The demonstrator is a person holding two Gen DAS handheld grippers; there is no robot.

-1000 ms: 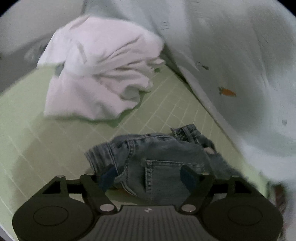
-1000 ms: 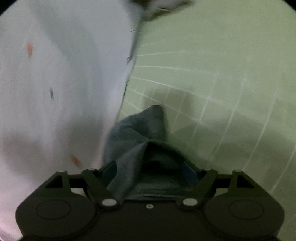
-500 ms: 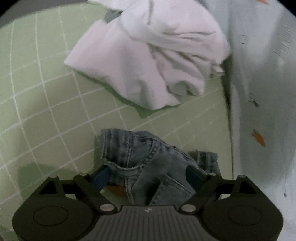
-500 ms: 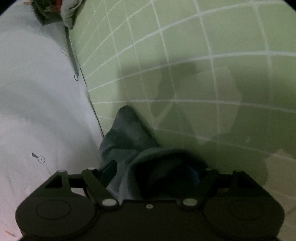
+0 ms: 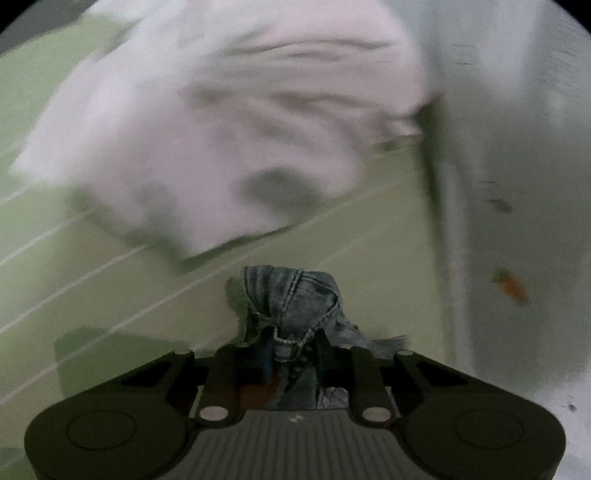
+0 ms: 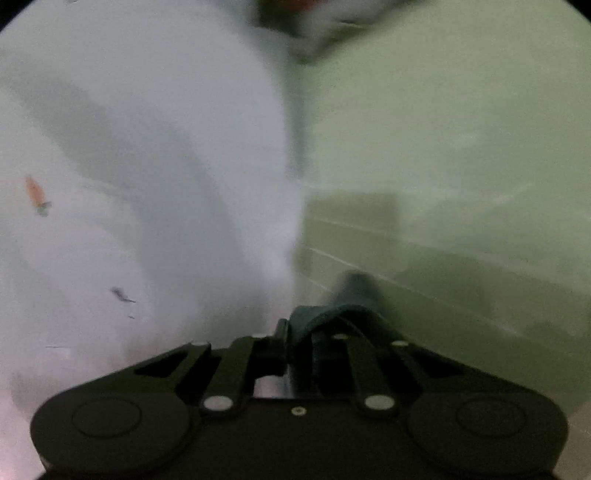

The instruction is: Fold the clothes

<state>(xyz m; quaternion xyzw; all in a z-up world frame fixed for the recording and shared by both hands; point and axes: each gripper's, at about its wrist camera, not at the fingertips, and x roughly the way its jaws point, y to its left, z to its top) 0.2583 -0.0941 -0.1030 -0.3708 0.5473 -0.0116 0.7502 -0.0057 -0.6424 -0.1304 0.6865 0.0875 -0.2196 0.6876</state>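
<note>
My left gripper (image 5: 293, 345) is shut on a bunched fold of blue denim shorts (image 5: 295, 299), which stick up between its fingers over the green gridded mat (image 5: 110, 295). A crumpled white garment (image 5: 207, 140) lies just beyond, blurred. My right gripper (image 6: 299, 332) is shut on a dark grey-blue fold of cloth (image 6: 351, 295), likely another part of the same shorts, above the mat (image 6: 461, 147). Both views are motion-blurred.
A pale sheet with small carrot prints (image 5: 517, 184) lies along the right of the mat in the left wrist view, and it also shows on the left in the right wrist view (image 6: 129, 184). A dark object with red (image 6: 295, 14) sits at the far edge.
Both grippers have closed from open onto the denim. The left one now has a narrow bunch and is closer to the white garment. Both views swing fast.
</note>
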